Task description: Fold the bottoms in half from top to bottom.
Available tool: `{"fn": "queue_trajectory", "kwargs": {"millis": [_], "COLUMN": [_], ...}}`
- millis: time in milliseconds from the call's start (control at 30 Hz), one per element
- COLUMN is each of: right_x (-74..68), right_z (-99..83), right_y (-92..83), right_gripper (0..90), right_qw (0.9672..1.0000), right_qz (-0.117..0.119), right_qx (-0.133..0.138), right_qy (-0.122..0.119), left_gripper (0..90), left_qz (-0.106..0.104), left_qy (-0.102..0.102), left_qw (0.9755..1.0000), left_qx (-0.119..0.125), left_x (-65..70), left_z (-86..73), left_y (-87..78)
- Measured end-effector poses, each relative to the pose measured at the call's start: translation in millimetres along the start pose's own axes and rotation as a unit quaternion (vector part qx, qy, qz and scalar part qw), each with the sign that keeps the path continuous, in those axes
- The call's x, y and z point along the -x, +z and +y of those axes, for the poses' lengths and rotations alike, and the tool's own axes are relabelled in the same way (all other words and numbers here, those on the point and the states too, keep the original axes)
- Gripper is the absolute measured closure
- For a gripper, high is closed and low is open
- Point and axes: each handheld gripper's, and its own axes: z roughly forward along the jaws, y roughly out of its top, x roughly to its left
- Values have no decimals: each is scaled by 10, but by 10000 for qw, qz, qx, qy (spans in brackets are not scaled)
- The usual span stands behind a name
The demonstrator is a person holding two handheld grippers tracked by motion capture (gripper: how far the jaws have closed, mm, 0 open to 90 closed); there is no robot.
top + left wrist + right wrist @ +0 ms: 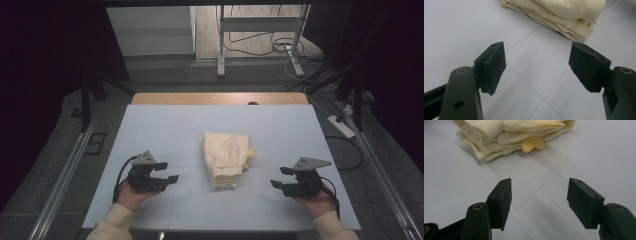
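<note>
Both open grippers, left gripper (171,172) and right gripper (278,177), flank folded cream garment (225,157)

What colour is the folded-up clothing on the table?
The folded garment is pale cream-yellow, clearest in the left gripper view.

A folded cream garment (225,159) lies mid-table on the pale blue sheet (165,130) covering the wooden table (215,98).

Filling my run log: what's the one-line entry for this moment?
left tongs: open, empty | right tongs: open, empty | folded cream garment: between them, untouched, on table
</note>
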Motion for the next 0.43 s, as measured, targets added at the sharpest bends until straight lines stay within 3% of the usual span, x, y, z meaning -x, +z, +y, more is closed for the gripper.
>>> {"fn": "queue_trajectory", "kwargs": {"millis": [433], "right_x": [2], "right_z": [1], "right_y": [2], "right_gripper": [360], "right_qw": [10000], "right_qz": [-17], "right_qx": [-11], "right_qy": [-8], "left_gripper": [290], "left_qz": [-15], "left_qy": [12], "left_qw": [10000], "left_qx": [-13], "left_x": [3], "left_z": [-2], "left_y": [8]}}
